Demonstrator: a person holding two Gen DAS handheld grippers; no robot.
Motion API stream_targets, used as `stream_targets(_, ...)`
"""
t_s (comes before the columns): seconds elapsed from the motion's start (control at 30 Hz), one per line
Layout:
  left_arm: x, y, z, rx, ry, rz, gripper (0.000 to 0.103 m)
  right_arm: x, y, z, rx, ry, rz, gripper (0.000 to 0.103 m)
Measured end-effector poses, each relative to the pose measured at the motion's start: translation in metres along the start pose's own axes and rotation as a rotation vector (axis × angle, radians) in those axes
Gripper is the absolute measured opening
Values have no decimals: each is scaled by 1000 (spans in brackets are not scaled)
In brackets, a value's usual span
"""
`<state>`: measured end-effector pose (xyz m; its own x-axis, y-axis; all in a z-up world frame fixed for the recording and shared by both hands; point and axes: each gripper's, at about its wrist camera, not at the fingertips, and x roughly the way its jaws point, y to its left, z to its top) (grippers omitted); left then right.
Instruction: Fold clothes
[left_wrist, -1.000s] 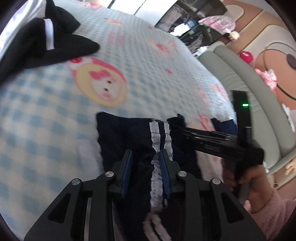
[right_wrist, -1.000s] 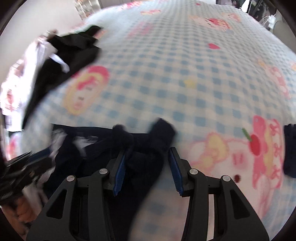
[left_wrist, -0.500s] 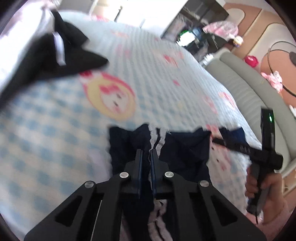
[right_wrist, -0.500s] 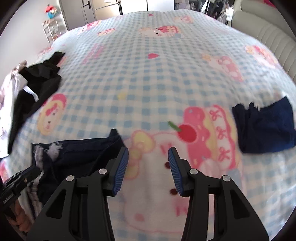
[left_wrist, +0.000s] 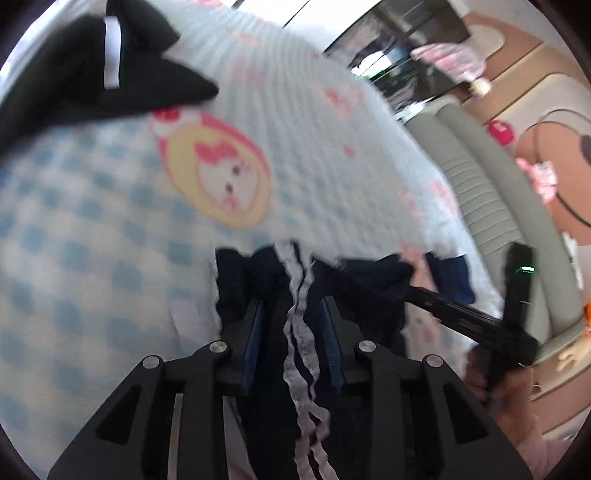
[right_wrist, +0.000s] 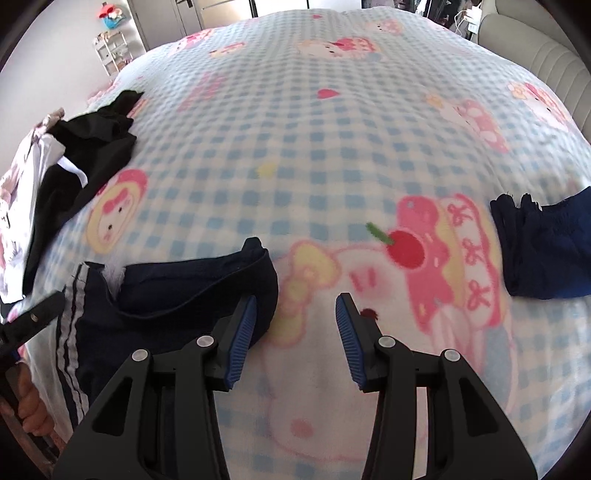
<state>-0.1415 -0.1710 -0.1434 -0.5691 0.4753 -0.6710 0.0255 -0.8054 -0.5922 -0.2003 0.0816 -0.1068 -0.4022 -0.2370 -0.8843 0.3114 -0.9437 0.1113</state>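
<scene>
A soft, nubbly blanket (right_wrist: 332, 155) in blue-and-white check with pink cartoon prints covers the bed; a crumpled black garment (right_wrist: 92, 147) with a white strip lies at its far left edge over pale printed fabric, well apart from the work; a small folded navy piece (right_wrist: 543, 251) sits far right, near a ribbed grey-green padded headboard (left_wrist: 476, 192); nothing stands between the grippers and the cloth; the navy garment (right_wrist: 155, 291), dark with two white stripes and a frilly lace trim, lies bunched at the near left of the blanket; the left gripper (left_wrist: 293, 328) straddles its lace seam, blue-padded jaws spread apart with cloth between them but not pinched; the right gripper (right_wrist: 295, 332) hangs wide open over bare blanket, its left pad just beside the garment's rounded edge
</scene>
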Motion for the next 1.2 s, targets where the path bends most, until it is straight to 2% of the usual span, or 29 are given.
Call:
stream_targets(0.03,6,-2,-1,0,13,17,27,0,0,-2,1,6,4,45)
stream_targets(0.07,1,-6,-1,17,-17,31,13,0,1,-4,2,12,9,45)
stream_targets(0.1,-4,-11,-1,34,-49,45,8,0,1,-6,3,18,13,45)
stream_targets(0.17,-20,-19,-1,73,-119,82,8,0,5,-7,-8,16,-2,45)
stream_targets(0.27,-35,-20,-8,111,-142,182,9,-3,10,-2,-12,-10,-18,45)
stream_targets(0.3,-40,-20,-11,124,-149,215,14,-3,11,-1,-12,-16,-18,45)
stream_targets(0.33,-39,-14,-11,96,-134,205,20,-4,13,1,-13,-23,-18,45)
stream_targets(0.37,-38,-9,-12,66,-118,194,34,-1,15,2,-18,-22,-33,45)
stream_targets(0.4,-38,-3,-12,37,-101,182,36,3,16,3,-23,-14,-53,45)
stream_targets(0.47,-47,1,-9,3,-154,164,36,5,18,5,-21,-12,-47,45)
stream_targets(0.53,-46,5,-7,-8,-154,170,36,-2,21,8,-13,-51,-23,45)
stream_targets(0.63,-44,11,-5,-24,-153,180,36,5,24,16,-23,-52,-31,45)
stream_targets(0.67,-39,12,-6,-23,-128,182,35,8,25,18,-27,-51,-35,45)
stream_targets(0.73,-31,11,-7,-7,-100,197,35,28,25,21,-44,22,-17,47)
stream_targets(0.83,-28,5,-6,32,-101,233,35,41,26,20,-116,52,-40,47)
stream_targets(0.97,-36,1,-4,29,-123,211,36,28,1,22,-10,30,-58,48)
stream_targets(1.03,-39,0,-4,32,-127,206,36,17,-6,24,3,-14,-131,48)
stream_targets(1.13,-39,0,-7,30,-116,205,36,5,-12,28,39,-54,-52,48)
stream_targets(1.2,-34,2,-9,23,-95,220,36,11,-11,31,49,-33,-12,48)
